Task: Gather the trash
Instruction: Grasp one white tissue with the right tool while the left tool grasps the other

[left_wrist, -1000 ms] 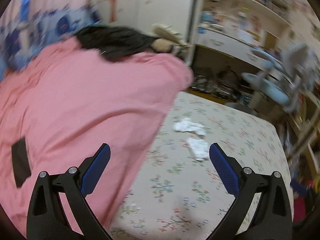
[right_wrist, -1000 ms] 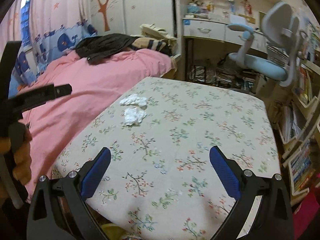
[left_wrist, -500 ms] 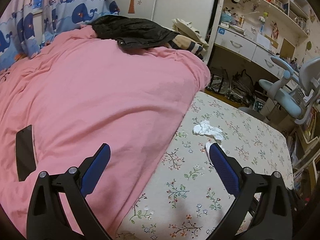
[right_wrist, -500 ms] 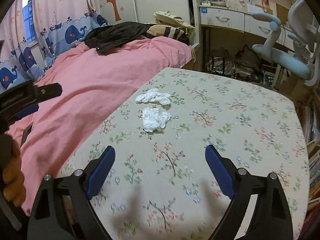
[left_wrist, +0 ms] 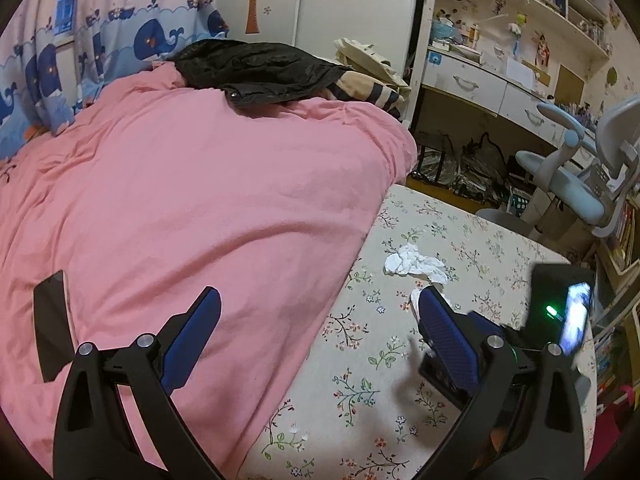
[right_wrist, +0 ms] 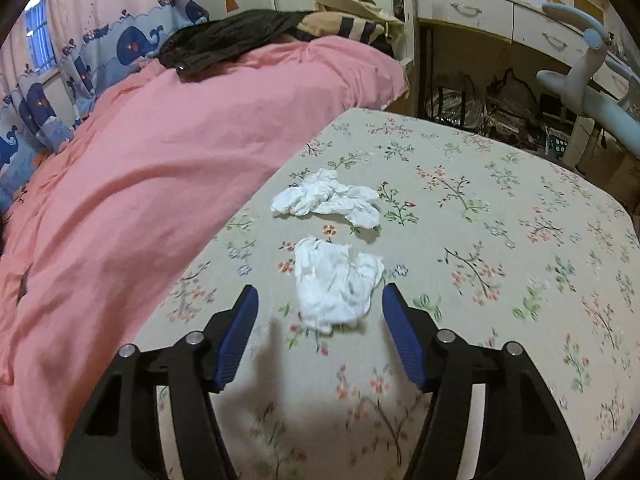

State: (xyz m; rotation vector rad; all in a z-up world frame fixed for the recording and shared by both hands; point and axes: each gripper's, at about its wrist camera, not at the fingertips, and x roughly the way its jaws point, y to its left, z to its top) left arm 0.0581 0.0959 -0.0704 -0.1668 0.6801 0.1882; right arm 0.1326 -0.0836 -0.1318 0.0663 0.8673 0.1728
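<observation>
Left tongs (left_wrist: 316,312) agape; crumpled tissue (left_wrist: 416,264) on floral tabletop (left_wrist: 480,248).

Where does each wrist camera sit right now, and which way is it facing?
Left wrist: sits over the seam between pink duvet and floral tablecloth, facing the desk wall; open left gripper shows, with the right gripper's body beside it.
Right wrist: low over the tablecloth, facing the nearer crumpled white tissue; open right gripper shows.
Shared: farther crumpled white tissue, duvet, tablecloth.
</observation>
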